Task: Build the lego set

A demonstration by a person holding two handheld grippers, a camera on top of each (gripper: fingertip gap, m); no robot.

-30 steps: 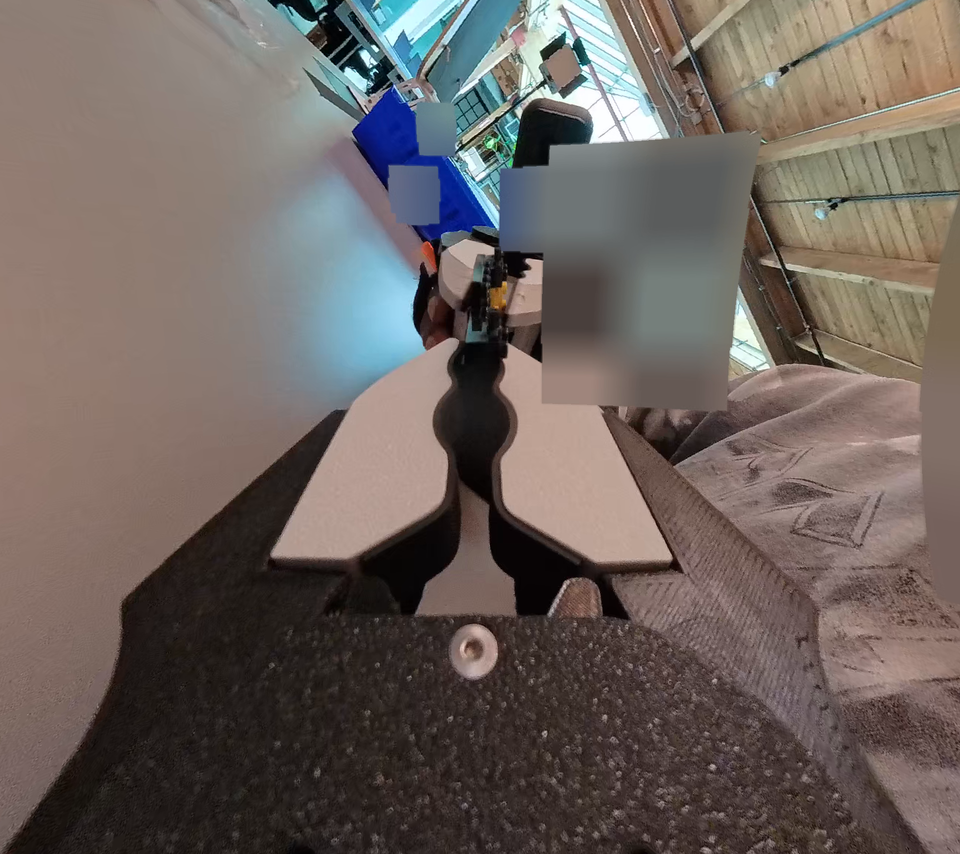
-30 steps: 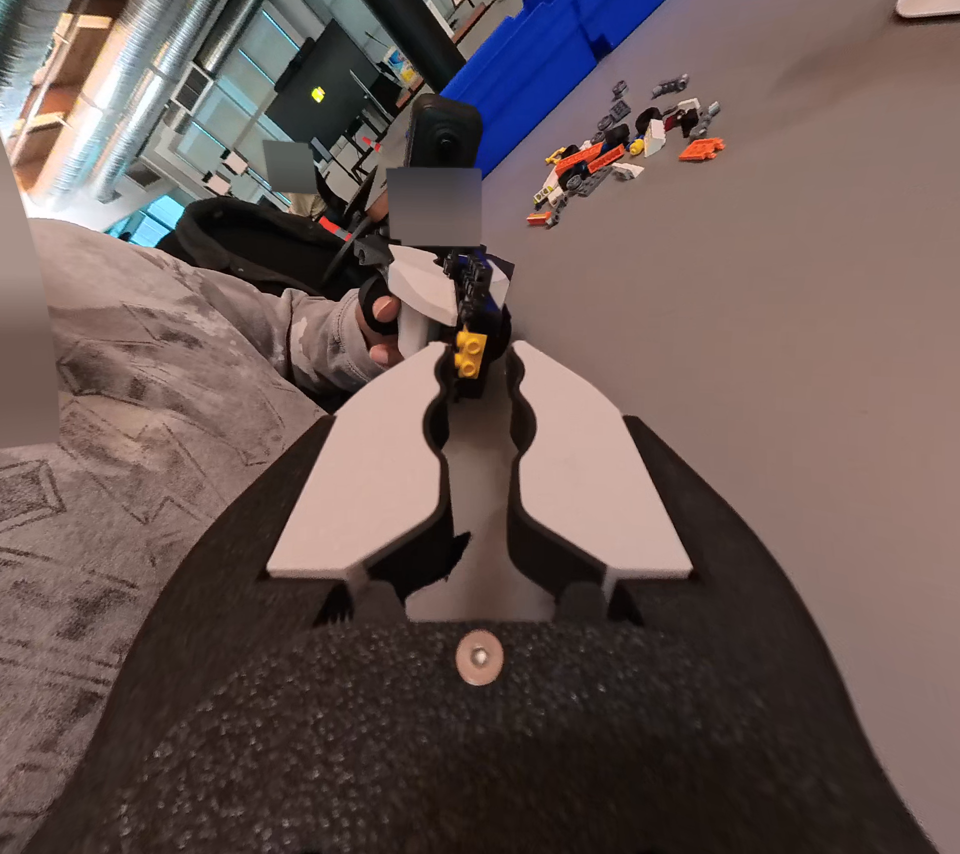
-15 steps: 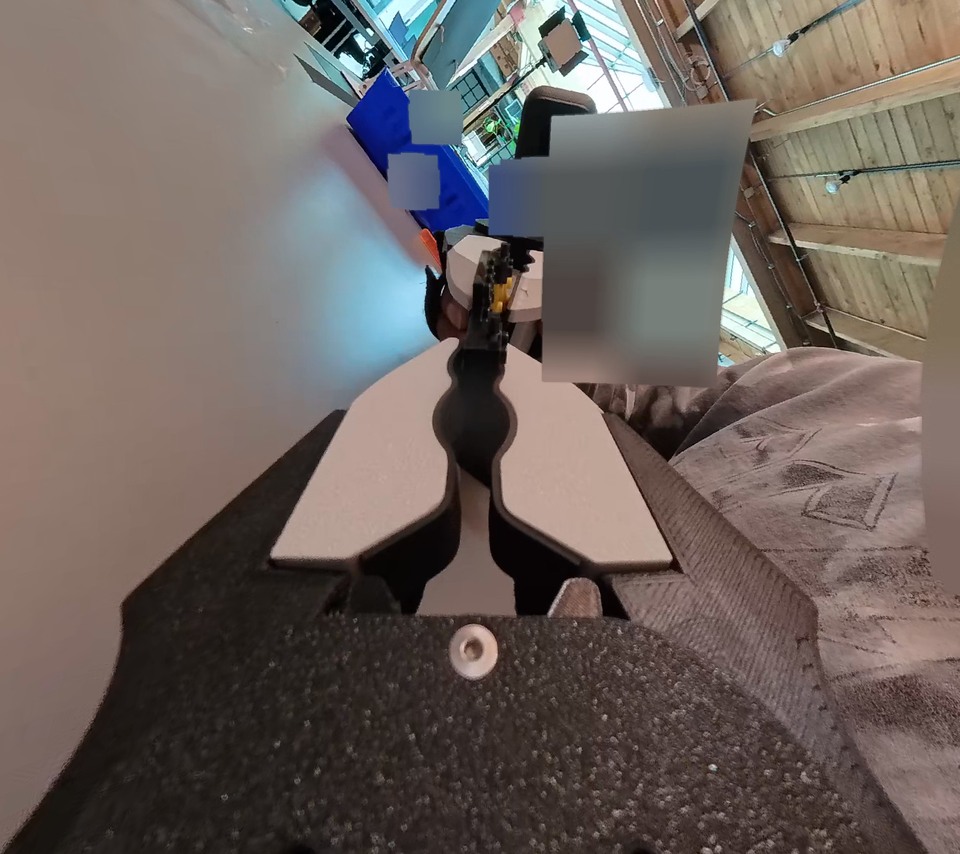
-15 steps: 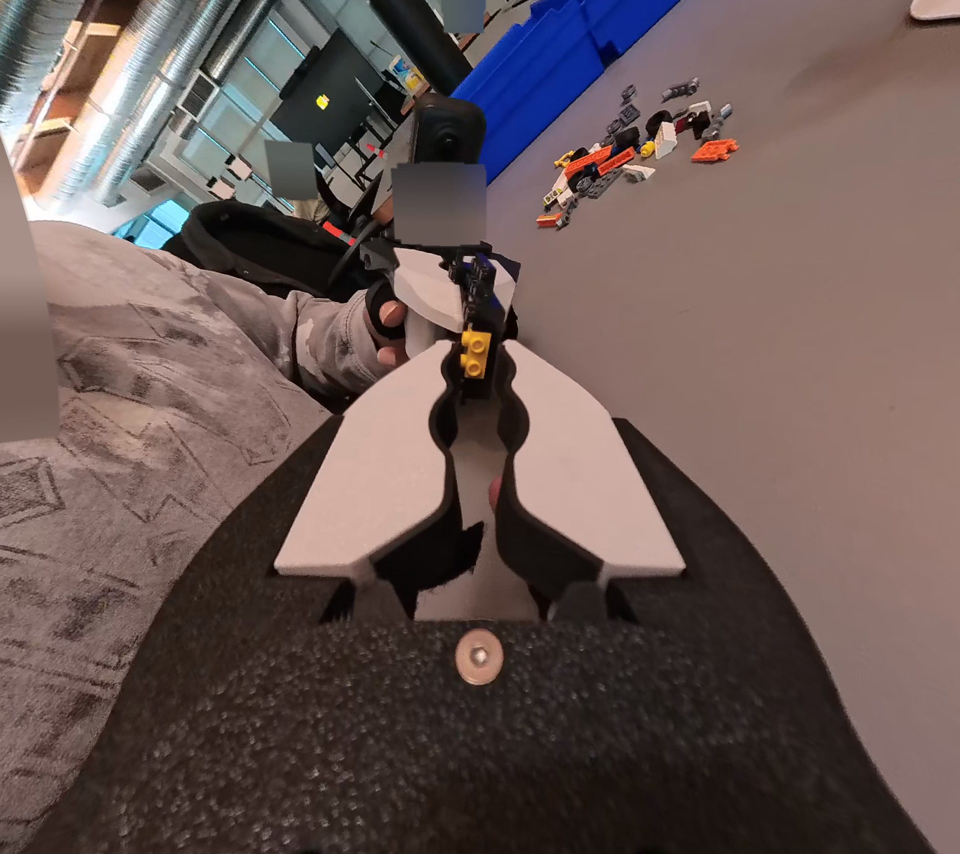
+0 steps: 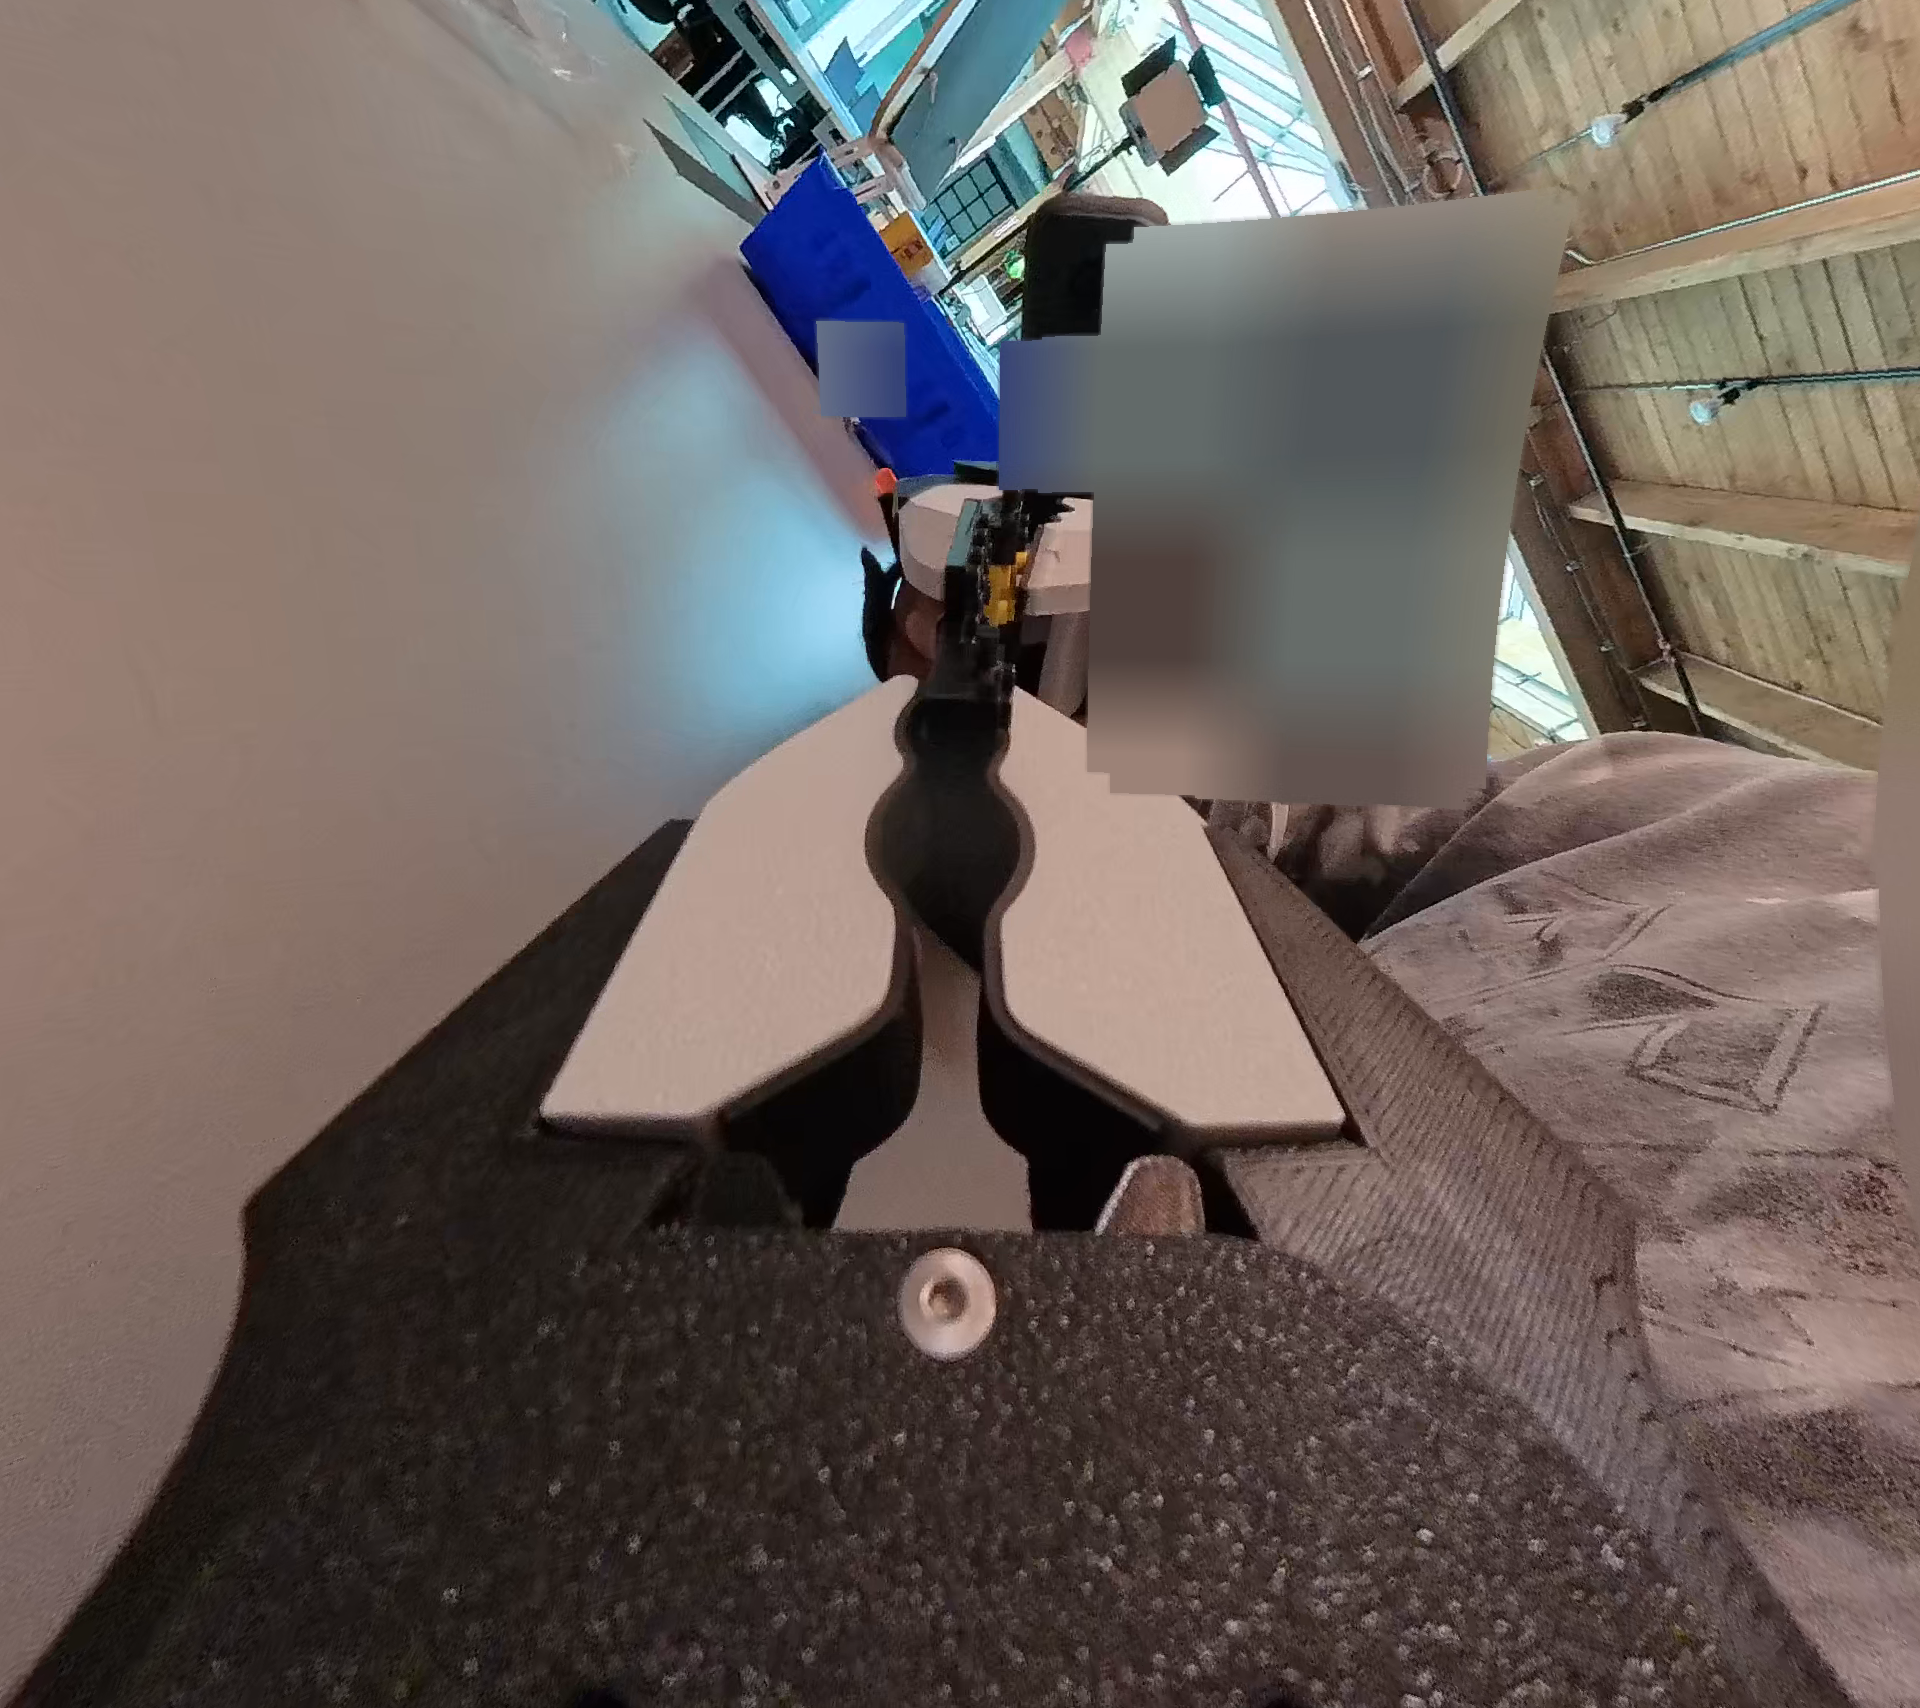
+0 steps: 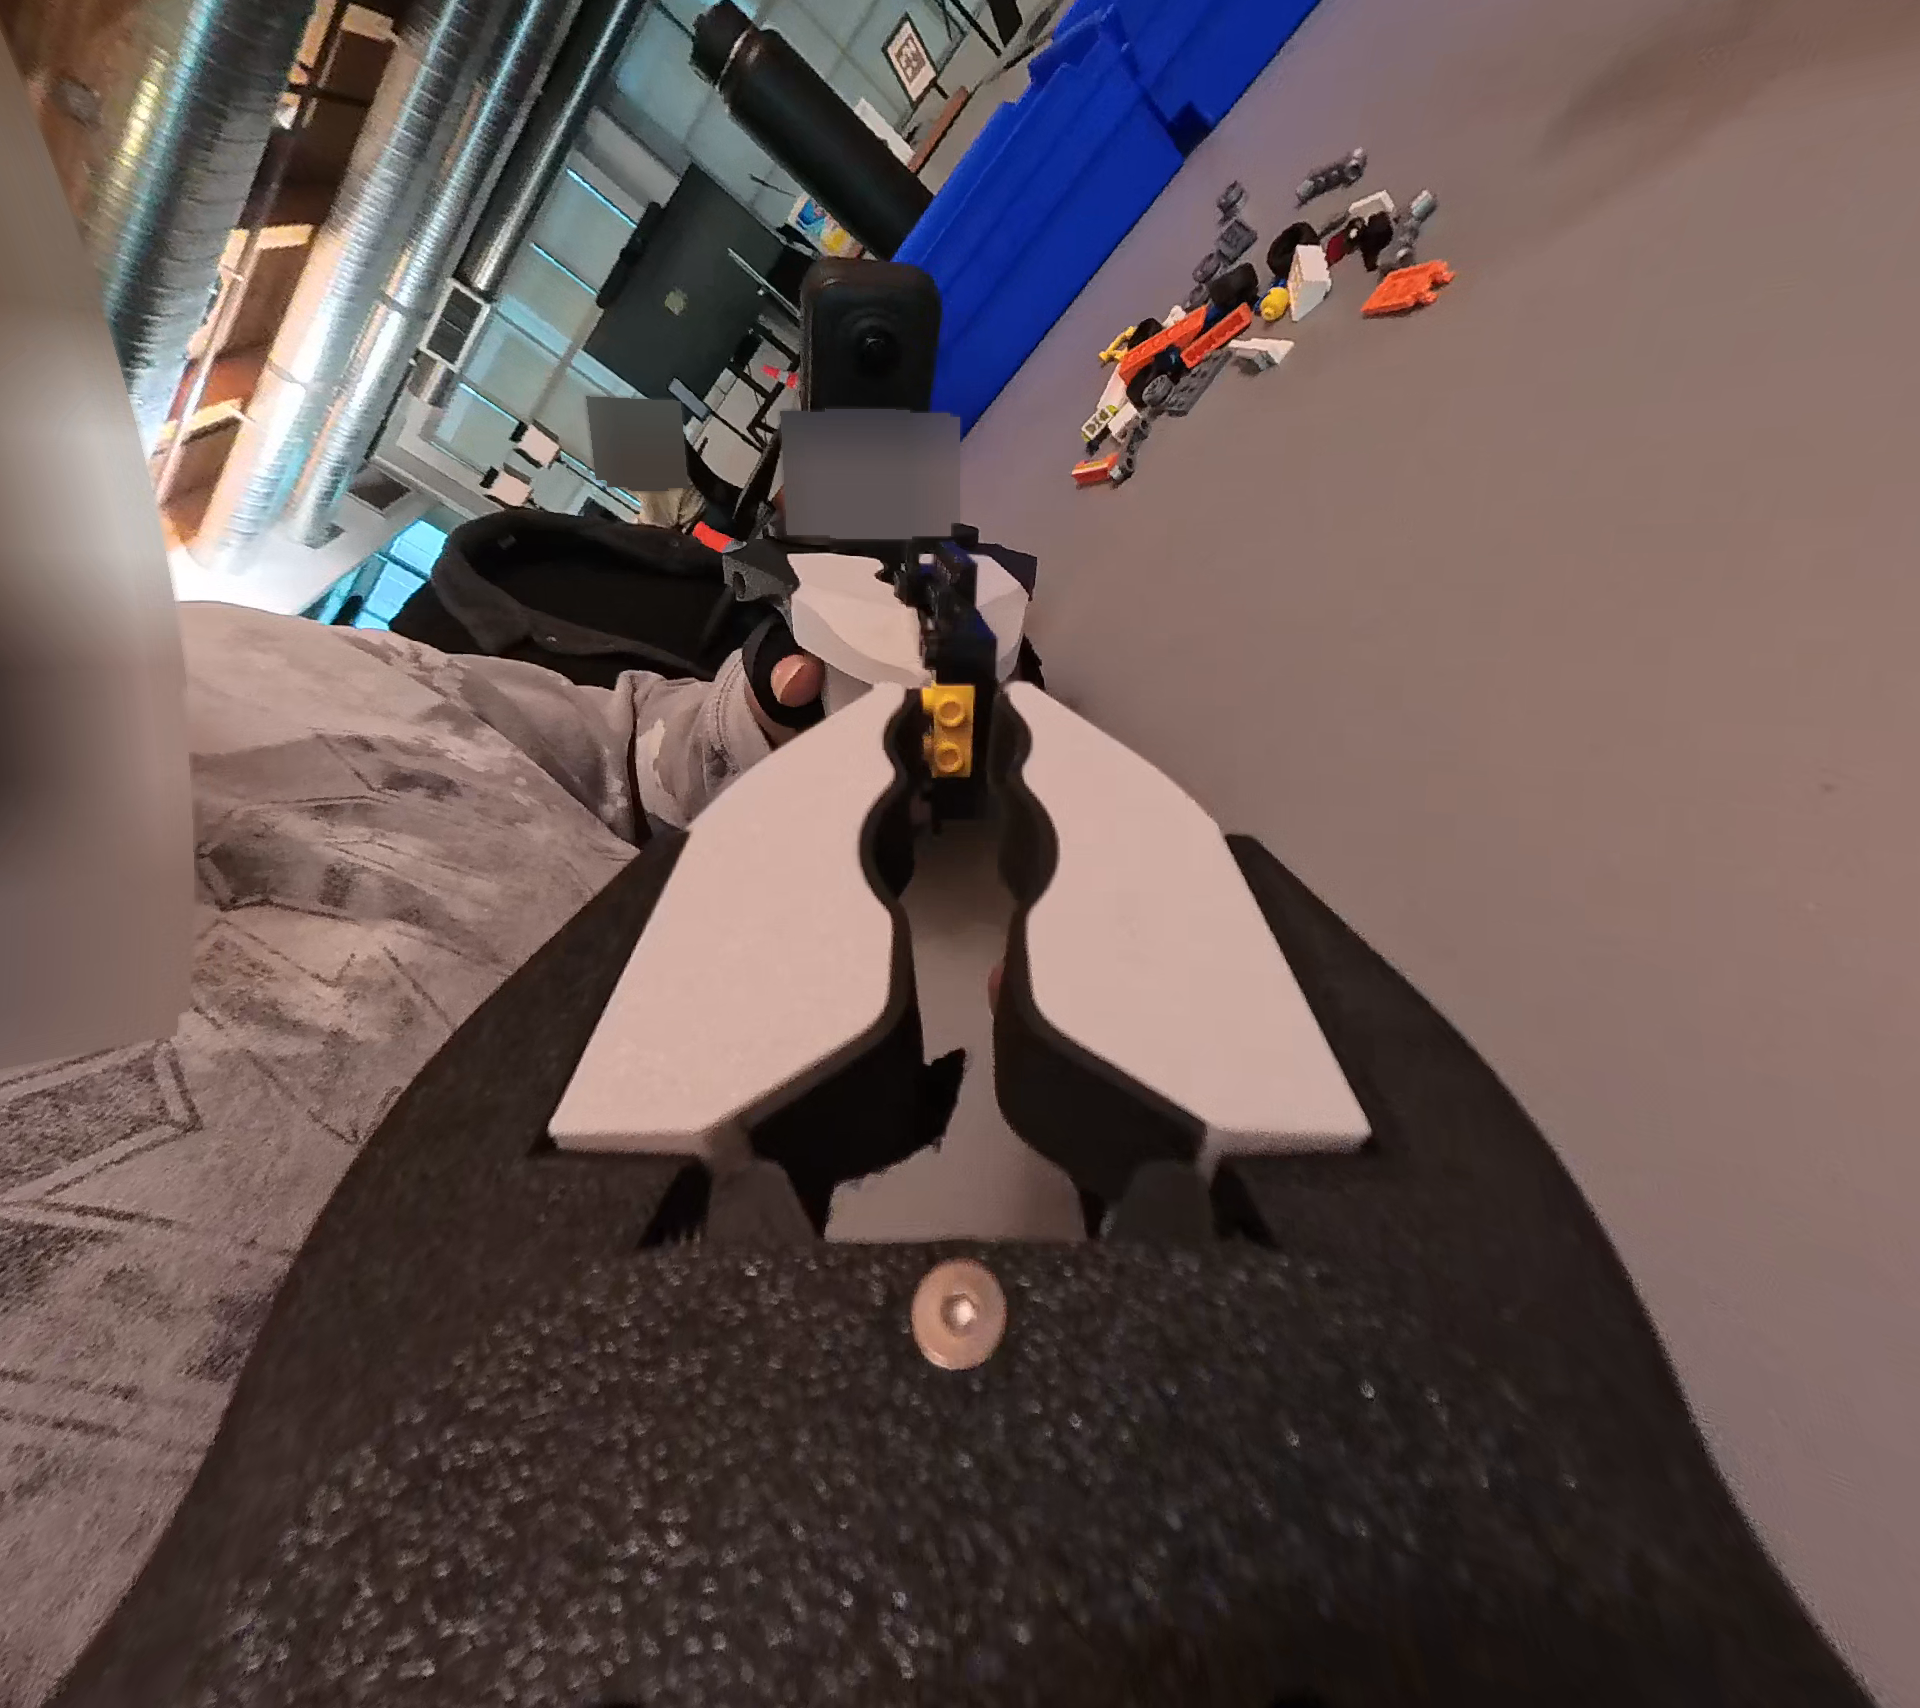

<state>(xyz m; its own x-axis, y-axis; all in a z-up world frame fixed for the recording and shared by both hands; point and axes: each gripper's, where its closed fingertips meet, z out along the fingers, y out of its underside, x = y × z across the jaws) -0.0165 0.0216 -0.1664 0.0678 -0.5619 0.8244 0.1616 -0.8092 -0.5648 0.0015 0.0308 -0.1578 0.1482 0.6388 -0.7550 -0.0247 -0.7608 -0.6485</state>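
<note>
- My left gripper (image 5: 954,702) has its fingers pinched together on one end of the dark lego assembly (image 5: 977,609); the piece juts forward from the tips, held off the grey table (image 5: 312,515)
- My right gripper (image 6: 951,728) is clamped on the opposite end, where a yellow brick (image 6: 948,728) sits between its tips; the two grippers face each other, the assembly spanning them
- The loose lego pieces (image 6: 1236,318) lie in a scatter on the table, well apart from both grippers; blue bins (image 6: 1091,131) stand beyond them
- A grey patterned sleeve (image 6: 364,775) fills the near side of the right wrist view
</note>
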